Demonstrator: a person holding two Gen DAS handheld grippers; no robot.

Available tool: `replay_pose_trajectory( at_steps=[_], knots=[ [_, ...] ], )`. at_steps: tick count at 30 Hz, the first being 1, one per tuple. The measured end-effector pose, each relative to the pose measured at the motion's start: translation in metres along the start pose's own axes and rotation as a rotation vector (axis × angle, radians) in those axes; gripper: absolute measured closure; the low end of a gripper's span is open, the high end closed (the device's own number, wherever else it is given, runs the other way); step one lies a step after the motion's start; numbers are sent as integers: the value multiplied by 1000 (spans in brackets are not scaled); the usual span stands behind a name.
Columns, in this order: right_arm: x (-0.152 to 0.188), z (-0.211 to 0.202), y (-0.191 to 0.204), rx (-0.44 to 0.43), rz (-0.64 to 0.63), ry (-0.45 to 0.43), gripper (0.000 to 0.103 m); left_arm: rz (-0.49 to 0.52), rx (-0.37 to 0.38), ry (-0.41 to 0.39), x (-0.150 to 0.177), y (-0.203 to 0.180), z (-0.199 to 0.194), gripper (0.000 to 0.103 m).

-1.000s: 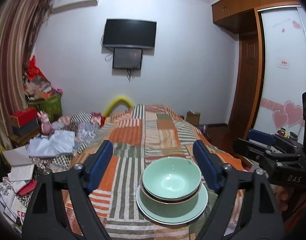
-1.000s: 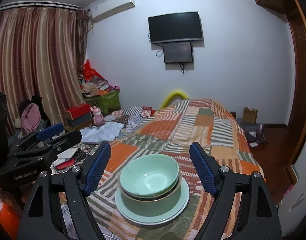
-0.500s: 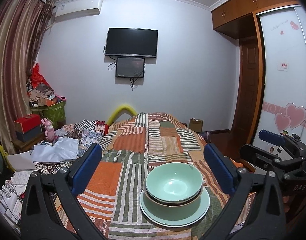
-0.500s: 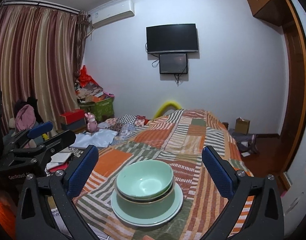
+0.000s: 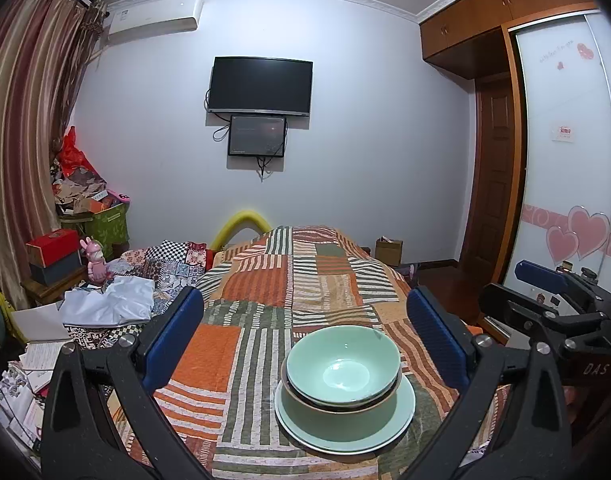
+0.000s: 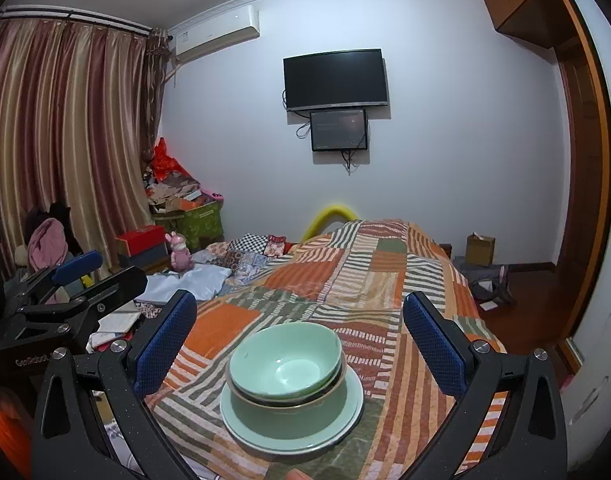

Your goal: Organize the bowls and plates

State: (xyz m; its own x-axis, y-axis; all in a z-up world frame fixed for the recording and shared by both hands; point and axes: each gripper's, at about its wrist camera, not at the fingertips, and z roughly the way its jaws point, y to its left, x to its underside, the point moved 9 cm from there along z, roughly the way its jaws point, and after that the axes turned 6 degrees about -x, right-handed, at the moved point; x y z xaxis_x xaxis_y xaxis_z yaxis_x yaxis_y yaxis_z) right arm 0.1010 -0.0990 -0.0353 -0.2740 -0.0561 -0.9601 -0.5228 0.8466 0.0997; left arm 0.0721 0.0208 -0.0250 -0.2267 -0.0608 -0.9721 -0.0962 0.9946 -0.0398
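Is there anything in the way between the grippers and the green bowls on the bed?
Nothing visible is. The left gripper and the right gripper are both open, and only bare patchwork quilt lies between them and the stacked bowls on the plate.

Lower bowl (image 5: pixel 337 412): interior hidden by upper bowl (image 5: pixel 342 364). Plate (image 5: pixel 401 400): centre covered. Bed (image 5: pixel 265 292): near edge cut off by frame.
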Motion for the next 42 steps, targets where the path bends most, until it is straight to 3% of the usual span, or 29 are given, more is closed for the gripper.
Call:
replay_pose_trajectory(
  at_steps=[42],
  knots=[
    [4,5,-7,3,27,29,0,-2,32,26,5,-1,9,0]
  ],
)
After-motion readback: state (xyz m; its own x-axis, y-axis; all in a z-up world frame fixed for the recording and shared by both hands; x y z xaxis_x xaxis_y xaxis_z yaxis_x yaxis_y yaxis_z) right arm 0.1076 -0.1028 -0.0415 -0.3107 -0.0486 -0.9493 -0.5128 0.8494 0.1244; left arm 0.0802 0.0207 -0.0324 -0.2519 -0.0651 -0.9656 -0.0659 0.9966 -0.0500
